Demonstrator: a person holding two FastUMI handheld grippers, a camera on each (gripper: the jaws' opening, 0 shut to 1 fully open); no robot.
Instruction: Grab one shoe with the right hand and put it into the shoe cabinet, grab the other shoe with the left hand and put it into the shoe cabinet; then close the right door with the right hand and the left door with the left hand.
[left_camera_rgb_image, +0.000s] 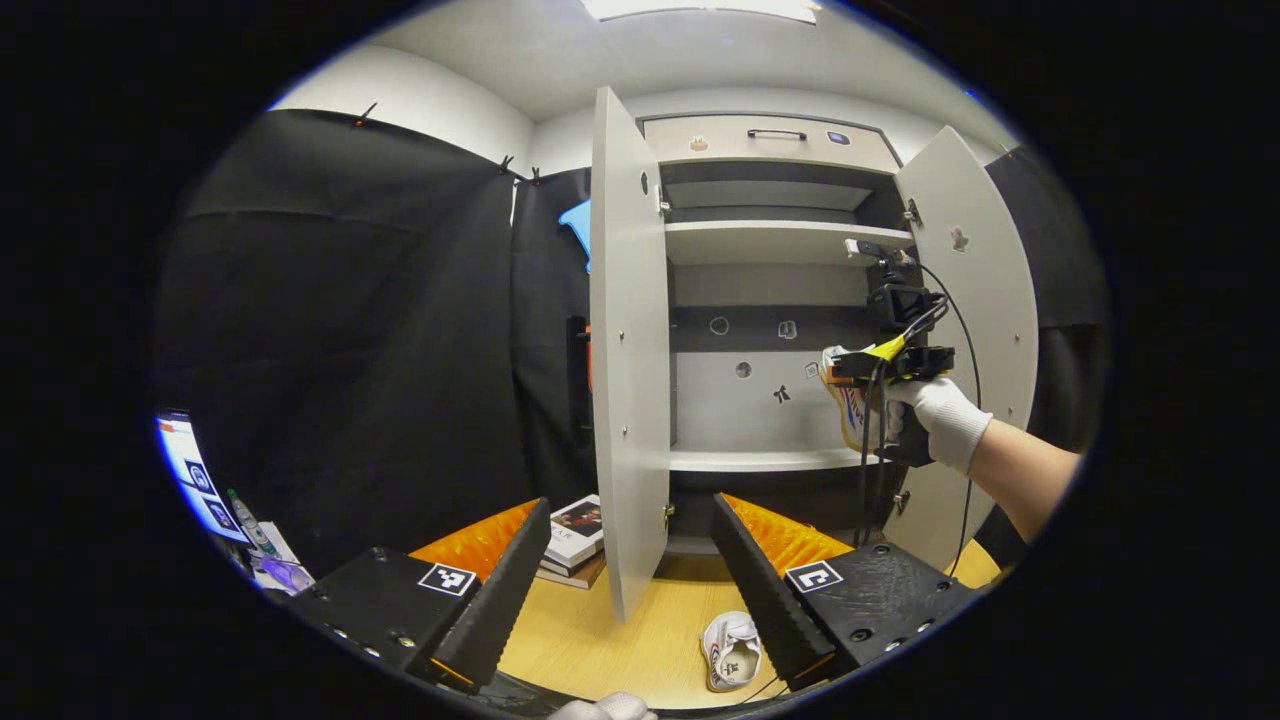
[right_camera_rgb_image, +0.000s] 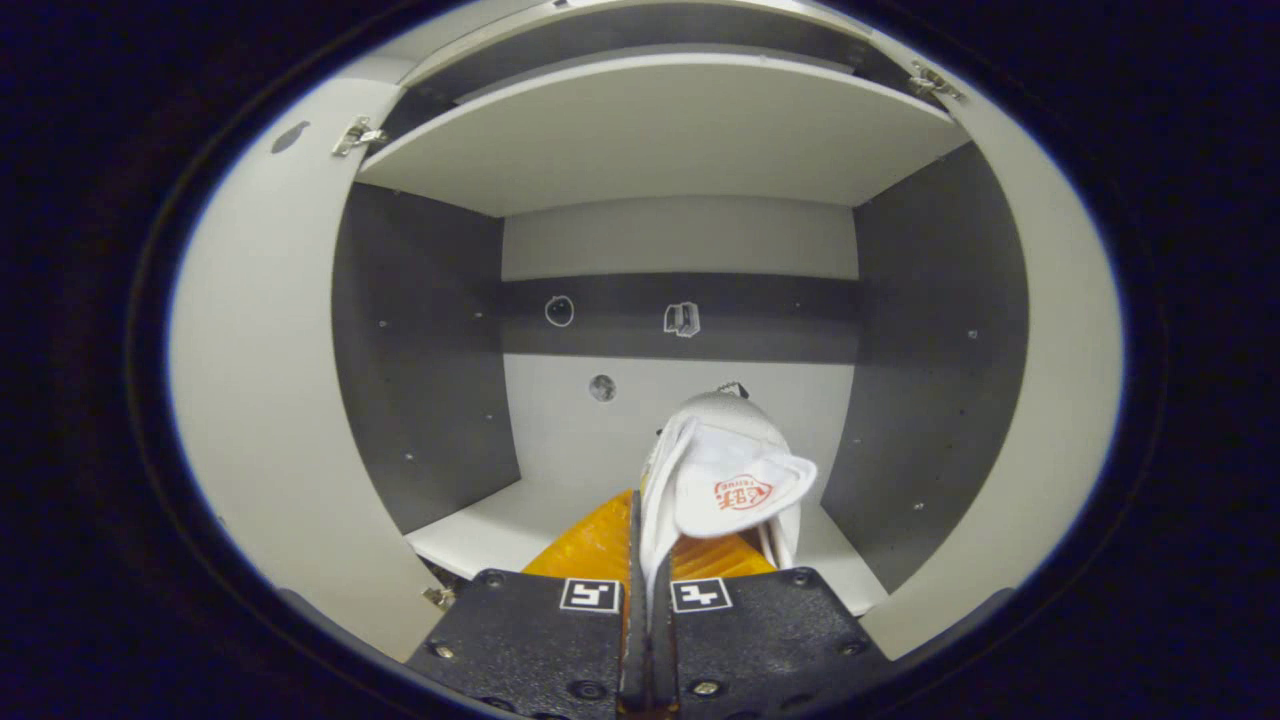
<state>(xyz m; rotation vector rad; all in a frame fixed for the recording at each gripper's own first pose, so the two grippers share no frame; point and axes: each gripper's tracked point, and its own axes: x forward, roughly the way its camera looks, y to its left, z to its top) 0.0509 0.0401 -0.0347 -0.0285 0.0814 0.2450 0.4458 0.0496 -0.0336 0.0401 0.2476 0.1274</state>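
- Right hand-held gripper (right_camera_rgb_image: 645, 560), clamped on one shoe (right_camera_rgb_image: 722, 480), is at the cabinet (left_camera_rgb_image: 770, 240) shelf; not released.
- Left hand-held gripper (left_camera_rgb_image: 630, 570), fingers apart; other shoe (left_camera_rgb_image: 730, 650) on tabletop (left_camera_rgb_image: 600, 640).
- Both doors open.

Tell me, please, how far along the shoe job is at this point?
Nothing is stowed yet. In hand: the right tool is shut on one shoe and holds it inside the cabinet, above the shelf. Left: release it, then pick up the other shoe from the table with the open left tool, and close both doors.
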